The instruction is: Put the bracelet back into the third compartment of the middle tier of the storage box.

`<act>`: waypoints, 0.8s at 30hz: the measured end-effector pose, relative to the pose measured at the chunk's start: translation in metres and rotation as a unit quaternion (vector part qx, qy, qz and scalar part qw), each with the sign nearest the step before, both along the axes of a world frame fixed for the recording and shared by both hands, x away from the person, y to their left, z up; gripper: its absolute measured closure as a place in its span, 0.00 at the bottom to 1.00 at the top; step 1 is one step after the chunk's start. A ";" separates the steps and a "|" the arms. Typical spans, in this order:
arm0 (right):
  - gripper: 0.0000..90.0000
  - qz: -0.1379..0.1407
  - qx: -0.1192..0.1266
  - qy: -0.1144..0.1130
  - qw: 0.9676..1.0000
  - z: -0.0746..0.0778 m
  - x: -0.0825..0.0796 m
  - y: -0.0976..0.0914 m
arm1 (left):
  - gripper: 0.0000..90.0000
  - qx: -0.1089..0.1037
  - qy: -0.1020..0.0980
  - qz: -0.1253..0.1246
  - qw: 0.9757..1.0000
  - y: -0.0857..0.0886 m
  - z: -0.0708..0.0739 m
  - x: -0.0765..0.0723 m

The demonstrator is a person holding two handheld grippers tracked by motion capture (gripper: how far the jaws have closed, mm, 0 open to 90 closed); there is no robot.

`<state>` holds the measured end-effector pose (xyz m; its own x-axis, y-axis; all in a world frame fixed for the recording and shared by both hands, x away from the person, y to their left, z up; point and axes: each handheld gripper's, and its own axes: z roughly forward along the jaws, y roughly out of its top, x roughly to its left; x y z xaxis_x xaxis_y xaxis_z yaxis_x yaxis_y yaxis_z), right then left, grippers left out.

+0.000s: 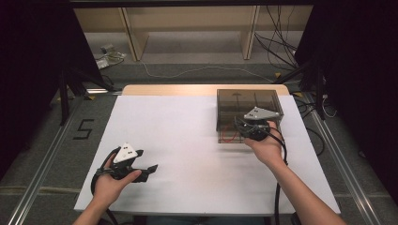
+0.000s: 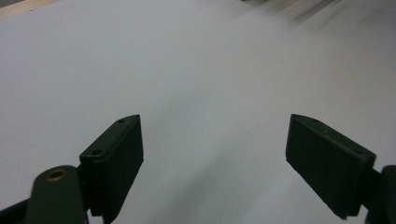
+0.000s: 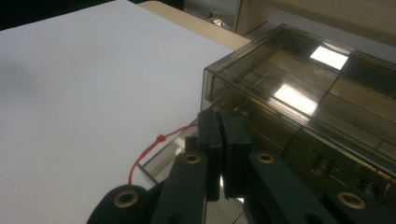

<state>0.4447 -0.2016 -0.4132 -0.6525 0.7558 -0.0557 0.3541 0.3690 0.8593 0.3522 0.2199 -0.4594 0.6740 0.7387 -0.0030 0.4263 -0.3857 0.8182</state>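
A smoky see-through box (image 1: pixel 248 101) (image 3: pixel 289 70) stands at the table's back right, its low drawer (image 3: pixel 161 161) drawn out a little toward me. A thin red cord (image 1: pixel 228 137) (image 3: pixel 156 140) loops from the drawer's front corner up into the jaws of my right gripper (image 1: pixel 240 124) (image 3: pixel 219 114). Those jaws are pressed together, shut on the cord at the drawer's front. My left gripper (image 1: pixel 150 169) (image 2: pixel 212 140) rests low over the white table (image 1: pixel 178 136) at the front left. Its jaws stand wide apart with nothing between them.
The white sheet covers the table except for a strip of bare wood (image 1: pixel 197 89) along the far edge. On the floor beyond lie loose cables (image 1: pixel 277 44) and wooden shelf legs (image 1: pixel 133 42). A taped "5" (image 1: pixel 83 129) marks the floor at the left.
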 end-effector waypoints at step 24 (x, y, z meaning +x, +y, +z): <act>0.99 -0.014 0.000 -0.003 1.000 0.001 0.000 -0.012 | 0.21 0.001 0.001 0.001 1.000 0.000 0.000 0.000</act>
